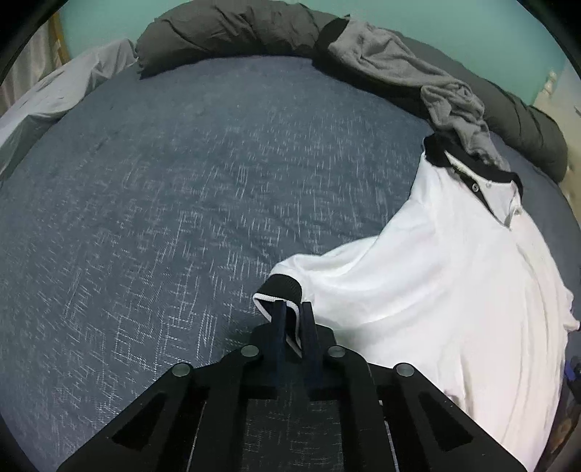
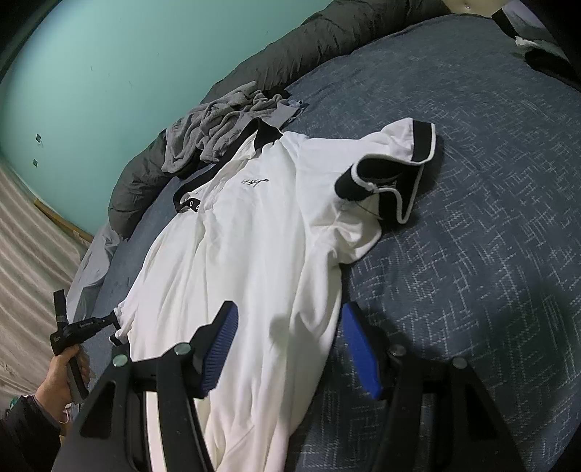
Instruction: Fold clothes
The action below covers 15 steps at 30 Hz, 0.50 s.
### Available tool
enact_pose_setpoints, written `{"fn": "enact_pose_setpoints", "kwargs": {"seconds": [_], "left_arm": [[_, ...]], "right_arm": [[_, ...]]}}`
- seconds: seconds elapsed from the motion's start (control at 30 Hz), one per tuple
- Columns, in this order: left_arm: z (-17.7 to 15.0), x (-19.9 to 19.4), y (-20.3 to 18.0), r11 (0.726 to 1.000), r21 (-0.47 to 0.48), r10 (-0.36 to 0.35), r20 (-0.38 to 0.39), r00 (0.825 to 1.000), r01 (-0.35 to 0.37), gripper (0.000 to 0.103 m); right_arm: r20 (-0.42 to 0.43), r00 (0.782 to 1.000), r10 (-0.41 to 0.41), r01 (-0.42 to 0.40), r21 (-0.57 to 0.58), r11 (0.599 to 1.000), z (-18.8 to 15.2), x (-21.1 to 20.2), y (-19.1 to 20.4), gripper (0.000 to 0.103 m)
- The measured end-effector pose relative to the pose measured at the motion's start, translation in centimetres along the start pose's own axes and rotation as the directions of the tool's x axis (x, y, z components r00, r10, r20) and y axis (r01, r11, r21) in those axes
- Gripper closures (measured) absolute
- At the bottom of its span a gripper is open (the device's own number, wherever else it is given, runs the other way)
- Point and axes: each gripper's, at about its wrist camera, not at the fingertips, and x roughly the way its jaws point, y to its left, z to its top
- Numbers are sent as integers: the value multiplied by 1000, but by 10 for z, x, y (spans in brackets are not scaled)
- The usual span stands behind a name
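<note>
Where my left wrist camera looks down its own fingers, I see the left gripper [image 1: 293, 319] pinching the black ribbed, white-piped sleeve cuff [image 1: 279, 290] of the white short-sleeved polo shirt [image 1: 435, 276], its two dark blue fingers pressed close on either side of the cuff's edge. From the right wrist camera that same gripper [image 2: 115, 325] appears small at the shirt's left edge, held in my left hand [image 2: 60, 377]. Nearest in the right view, the right gripper [image 2: 290, 348] is spread wide, its blue ribbed pads [image 2: 221, 348] apart and holding nothing, poised over the lower part of the shirt so that the left pad sits above white cloth and the right pad above the shirt's edge and the bed. The shirt lies front up on the blue cross-hatched bedsheet [image 1: 163, 203], hem towards me and black collar [image 2: 267, 136] away, with small dark script on the chest [image 2: 254, 181]. Its other sleeve [image 2: 392, 170] is folded back on itself, the black cuff showing. Just past the collar and touching it lies a crumpled grey knit garment [image 2: 214, 127]. Beyond that, a rolled dark grey quilt [image 1: 232, 29] runs along the far edge of the bed, against a teal painted wall [image 2: 109, 72].
</note>
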Motion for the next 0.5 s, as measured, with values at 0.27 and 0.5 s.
{"fn": "enact_pose_setpoints", "kwargs": {"seconds": [0.27,0.5], "left_arm": [[23,-19,19,998,-63,7,75,997,-2,101],[41,-7,61,962,-265,-44,86,995,65,101]], "right_arm": [[3,1000,-2,2,0,1000,1,1,-1,42],[-6,1000,-9,9,-10,1000,1,3,-1,42]]}}
